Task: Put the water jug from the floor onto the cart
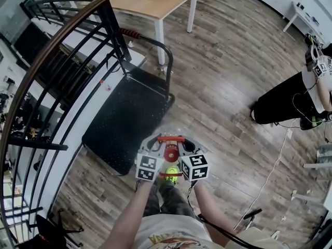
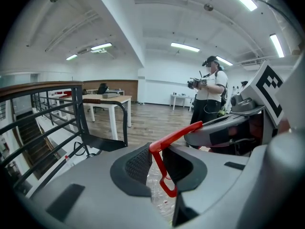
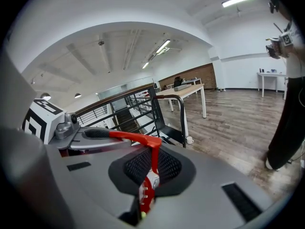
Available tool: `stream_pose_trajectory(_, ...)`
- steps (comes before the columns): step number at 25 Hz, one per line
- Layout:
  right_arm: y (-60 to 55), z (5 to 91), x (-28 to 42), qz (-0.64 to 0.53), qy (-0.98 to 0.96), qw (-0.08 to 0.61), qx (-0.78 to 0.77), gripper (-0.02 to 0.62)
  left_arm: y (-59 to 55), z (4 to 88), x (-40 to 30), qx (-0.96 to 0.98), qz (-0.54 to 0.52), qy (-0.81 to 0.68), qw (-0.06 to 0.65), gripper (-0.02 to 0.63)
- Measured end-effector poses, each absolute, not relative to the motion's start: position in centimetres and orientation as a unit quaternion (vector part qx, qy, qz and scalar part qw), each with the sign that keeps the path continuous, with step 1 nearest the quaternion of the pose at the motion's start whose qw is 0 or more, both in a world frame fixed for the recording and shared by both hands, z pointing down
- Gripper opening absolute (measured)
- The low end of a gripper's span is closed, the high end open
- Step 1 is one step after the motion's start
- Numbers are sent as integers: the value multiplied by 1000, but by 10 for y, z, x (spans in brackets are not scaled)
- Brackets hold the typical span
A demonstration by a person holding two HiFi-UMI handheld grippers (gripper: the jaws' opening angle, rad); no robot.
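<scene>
**Inspector:** Where is the water jug [image 1: 169, 153]?

**Onlooker:** Not on the cart [image 1: 124, 119]. It hangs by its red handle [image 1: 171, 138] right in front of the person, over the floor [image 1: 228, 87] just beside the deck's near right side.

**Inspector:** And the claws?

**Onlooker:** The left claw [image 2: 155, 166] is clamped on one side of the handle, with the red strap pinched between its pads. The right claw [image 3: 151, 168] is closed tight on the other side. I judge the two-sided grip is there to keep the load level and stop it swinging.

**Inspector:** Is the cart ready?

**Onlooker:** The black deck is bare. Its push bar [image 1: 155, 43] stands at the far end and a railing [image 1: 62, 40] runs along its left. That leaves the near edge open, which would explain the person's position.

**Inspector:** Any risk?

**Onlooker:** The thin handle appears to carry the whole weight. If either claw slips, I'd expect the jug to tip.
</scene>
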State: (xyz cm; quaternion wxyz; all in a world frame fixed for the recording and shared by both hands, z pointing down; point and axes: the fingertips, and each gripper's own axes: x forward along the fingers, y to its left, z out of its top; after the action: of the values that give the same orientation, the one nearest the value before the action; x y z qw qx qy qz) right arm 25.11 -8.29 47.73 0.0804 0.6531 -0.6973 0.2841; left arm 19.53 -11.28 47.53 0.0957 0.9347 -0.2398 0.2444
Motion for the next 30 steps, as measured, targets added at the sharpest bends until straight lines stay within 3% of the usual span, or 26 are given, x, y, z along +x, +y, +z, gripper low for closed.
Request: stream_pose_trajectory(30, -151, 462, 209, 284, -736, 112, 604, 20, -173, 462, 150, 922, 216, -292, 131, 74)
